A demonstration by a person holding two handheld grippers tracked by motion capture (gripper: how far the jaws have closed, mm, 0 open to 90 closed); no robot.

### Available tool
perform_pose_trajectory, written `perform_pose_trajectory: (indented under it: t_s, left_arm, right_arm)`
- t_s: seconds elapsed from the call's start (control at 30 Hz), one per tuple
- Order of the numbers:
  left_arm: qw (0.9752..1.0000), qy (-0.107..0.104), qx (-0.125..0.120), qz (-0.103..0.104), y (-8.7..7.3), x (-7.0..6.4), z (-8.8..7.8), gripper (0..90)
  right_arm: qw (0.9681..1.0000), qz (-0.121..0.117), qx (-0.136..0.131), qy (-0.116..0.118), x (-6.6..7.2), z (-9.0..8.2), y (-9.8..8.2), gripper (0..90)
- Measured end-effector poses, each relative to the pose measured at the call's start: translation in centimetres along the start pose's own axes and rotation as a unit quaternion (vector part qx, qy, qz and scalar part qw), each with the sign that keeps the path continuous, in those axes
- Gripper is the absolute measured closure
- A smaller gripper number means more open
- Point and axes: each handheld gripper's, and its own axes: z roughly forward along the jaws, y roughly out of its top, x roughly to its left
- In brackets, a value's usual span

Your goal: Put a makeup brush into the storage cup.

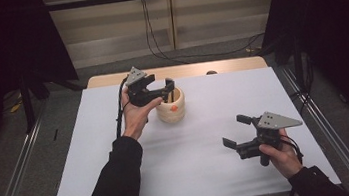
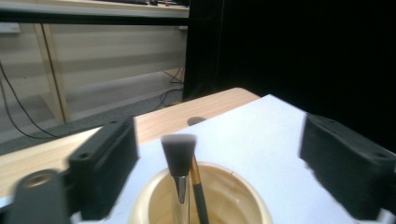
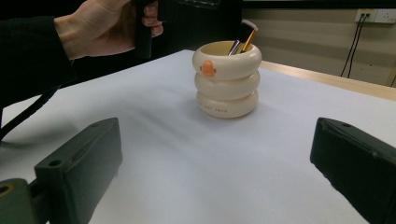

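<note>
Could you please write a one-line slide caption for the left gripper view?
Left gripper, jaws open, above a cream holder with a makeup brush standing inside.

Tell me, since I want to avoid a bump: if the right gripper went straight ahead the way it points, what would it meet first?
Probably the cream ringed cup holding a brush. The right gripper, jaws open, points at it across bare white table cover; depth is hard to judge.
</note>
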Motion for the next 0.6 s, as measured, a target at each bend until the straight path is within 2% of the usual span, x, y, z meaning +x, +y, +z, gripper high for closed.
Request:
perform_pose_trajectory:
  t_s: [0.07, 0.1, 0.13, 0.17, 0.2, 0.23, 0.3, 0.37, 0.43, 0.5, 0.57, 0.6]
  left_arm:
    - [0.9999, 0.001, -0.008, -0.007, 0.05, 0.01, -0.08, 4.1]
    - [1.0, 0.003, -0.006, -0.002, 0.08, 0.0, -0.18, 2.7]
    - [0.9999, -0.004, -0.008, 0.005, 0.1, 0.04, -0.24, 2.7]
    - [0.9999, 0.007, -0.008, 0.01, 0.14, -0.11, -0.3, 2.5]
    - [0.9999, -0.002, -0.004, 0.015, 0.17, -0.04, -0.38, 2.3]
    - [0.9998, 0.006, -0.007, 0.016, 0.23, -0.13, -0.41, 2.3]
    - [0.9998, 0.004, -0.014, 0.015, 0.29, -0.18, -0.47, 2.2]
    - [0.9996, 0.014, -0.011, 0.023, 0.37, -0.21, -0.58, 2.1]
    - [0.9996, 0.004, -0.012, 0.024, 0.4, -0.05, -0.7, 2.1]
    - [0.9998, 0.004, -0.005, 0.02, 0.36, -0.13, -0.76, 2.0]
    - [0.9996, 0.016, -0.001, 0.025, 0.36, -0.28, -0.93, 2.0]
    - [0.9997, 0.011, -0.006, 0.022, 0.32, -0.3, -0.99, 2.0]
  right_arm:
    - [1.0, -0.001, 0.0, -0.002, -0.04, -0.02, 0.01, 2.0]
    - [1.0, -0.001, -0.001, -0.003, -0.07, -0.03, 0.02, 2.0]
    - [1.0, 0.0, -0.002, -0.005, -0.11, -0.1, 0.06, 1.9]
    - [1.0, 0.002, -0.003, -0.008, -0.14, -0.14, 0.08, 1.9]
    - [0.9999, 0.003, -0.004, -0.009, -0.2, -0.16, 0.09, 2.0]
    - [0.9999, 0.004, -0.005, -0.008, -0.26, -0.16, 0.09, 1.8]
    - [0.9999, 0.007, -0.006, -0.009, -0.39, -0.3, 0.11, 1.8]
    - [0.9998, 0.004, -0.006, -0.016, -0.47, -0.28, 0.13, 2.1]
    - [0.9997, 0.011, -0.003, -0.02, -0.55, -0.29, 0.11, 2.1]
    - [0.9996, 0.011, -0.004, -0.027, -0.65, -0.22, 0.04, 2.3]
    - [0.9995, 0.01, -0.004, -0.028, -0.72, -0.27, 0.01, 2.2]
    - [0.9994, 0.01, -0.004, -0.032, -0.72, -0.3, 0.02, 2.2]
